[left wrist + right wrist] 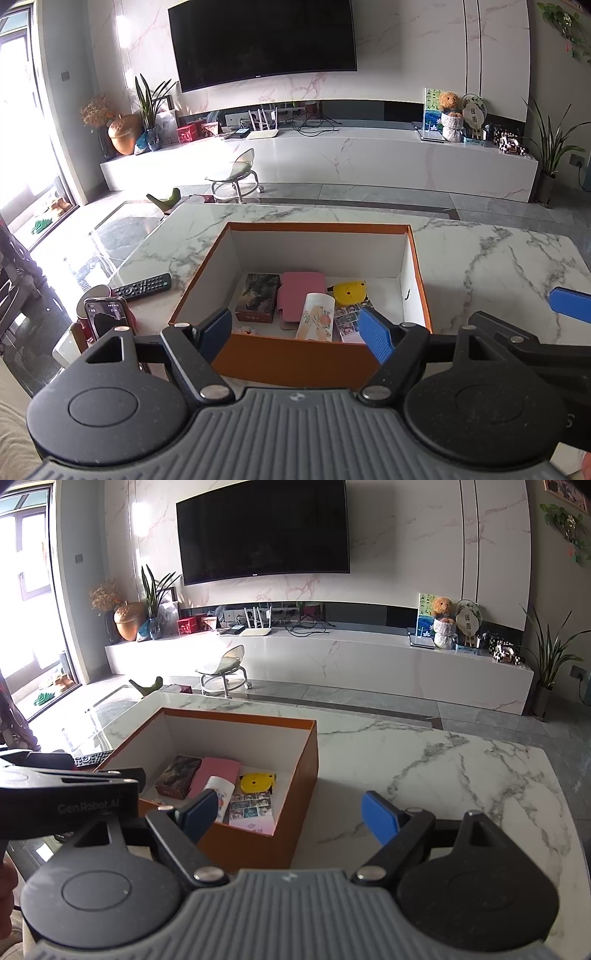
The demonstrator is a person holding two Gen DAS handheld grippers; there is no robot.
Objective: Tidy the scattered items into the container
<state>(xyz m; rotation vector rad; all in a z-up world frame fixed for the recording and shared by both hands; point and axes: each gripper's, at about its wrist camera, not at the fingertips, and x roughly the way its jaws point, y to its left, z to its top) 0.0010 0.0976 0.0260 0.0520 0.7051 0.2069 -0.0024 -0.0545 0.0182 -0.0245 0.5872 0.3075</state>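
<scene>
An orange box (295, 360) with a white inside stands on the marble table (480, 266). In it lie a dark patterned box (258, 297), a pink case (301, 295), a white floral tube (317, 316), a yellow toy (350, 291) and a photo sheet (351, 320). My left gripper (297, 332) is open and empty, above the box's near wall. In the right wrist view the box (295, 794) is at the left; my right gripper (290, 814) is open and empty beside its right front corner.
A black remote (144, 286) and a phone (107, 317) on a red stand lie left of the box. The other gripper (535, 325) shows at the right edge. A stool (234, 181) and a TV bench (332, 155) stand beyond the table.
</scene>
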